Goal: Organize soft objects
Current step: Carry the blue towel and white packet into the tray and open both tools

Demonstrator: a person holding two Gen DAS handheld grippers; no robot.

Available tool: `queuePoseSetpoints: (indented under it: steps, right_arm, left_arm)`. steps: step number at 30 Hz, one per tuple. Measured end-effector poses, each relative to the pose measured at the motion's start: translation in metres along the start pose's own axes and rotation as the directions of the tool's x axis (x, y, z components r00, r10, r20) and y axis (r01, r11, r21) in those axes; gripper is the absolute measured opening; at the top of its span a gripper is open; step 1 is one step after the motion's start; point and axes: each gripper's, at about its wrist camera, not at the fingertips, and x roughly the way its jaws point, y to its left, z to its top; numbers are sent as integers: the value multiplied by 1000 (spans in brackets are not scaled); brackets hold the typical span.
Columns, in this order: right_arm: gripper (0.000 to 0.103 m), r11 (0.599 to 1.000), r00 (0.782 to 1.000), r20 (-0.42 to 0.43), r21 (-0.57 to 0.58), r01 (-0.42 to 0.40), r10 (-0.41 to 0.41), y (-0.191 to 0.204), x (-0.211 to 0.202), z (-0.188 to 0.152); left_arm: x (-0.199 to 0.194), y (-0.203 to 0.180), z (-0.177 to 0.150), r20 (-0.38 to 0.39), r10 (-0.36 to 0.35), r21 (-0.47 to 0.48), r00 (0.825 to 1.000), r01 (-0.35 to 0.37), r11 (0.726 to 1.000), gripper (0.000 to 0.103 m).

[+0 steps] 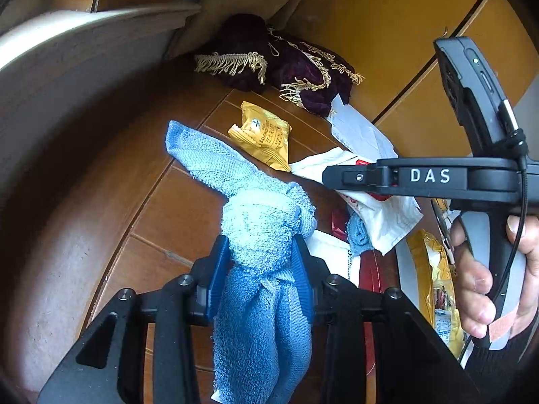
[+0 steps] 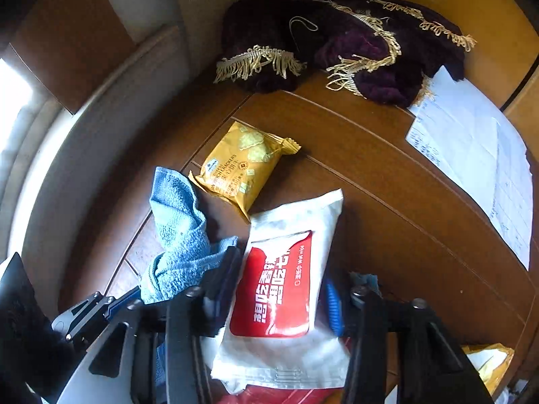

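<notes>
Brown wooden tabletop point(image 2: 387, 202) with inlaid seams fills both views, bounded at the left by a pale curved wall or sill. At its far edge lies a dark purple fringed cloth point(image 2: 353, 50), bunched into two humps, with a white printed sheet point(image 2: 471, 155) just beside it at the right. Open wood lies between that cloth and the nearer clutter. A white wipes pack point(image 2: 286, 286) with a red label sits between the pads of the right gripper point(image 2: 283, 296), which press its sides. Just beyond it lies a yellow cracker packet point(image 2: 242, 168), touching the pack's far corner. The left gripper point(image 1: 262, 269) clamps a knotted blue towel point(image 1: 256, 208), whose loose end reaches toward the cracker packet. More yellow and red packets crowd the near right edge. A hand point(image 1: 488, 269) grips the right tool's handle.
</notes>
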Motion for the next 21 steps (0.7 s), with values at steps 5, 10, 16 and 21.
queuePoseSetpoints:
  steps: [5, 10, 16, 21]
  right_arm:
    - [41, 999, 997, 66, 10, -35, 34, -2, -19, -9]
    - [41, 989, 971, 196, 27, -146, 138, -7, -60, -29]
    - [41, 964, 905, 380, 101, -246, 191, -37, -115, -87]
    - [41, 933, 839, 520, 196, -302, 162, -74, -147, -148]
  left_arm:
    - [-1, -2, -1, 14, -6, 8, 1000, 6, 1000, 43]
    - [5, -6, -3, 18, 51, 24, 999, -51, 998, 44]
    - [7, -13, -8, 44, 100, 78, 994, -103, 992, 30]
    - [-15, -10, -6, 141, 10, 50, 990, -17, 999, 27]
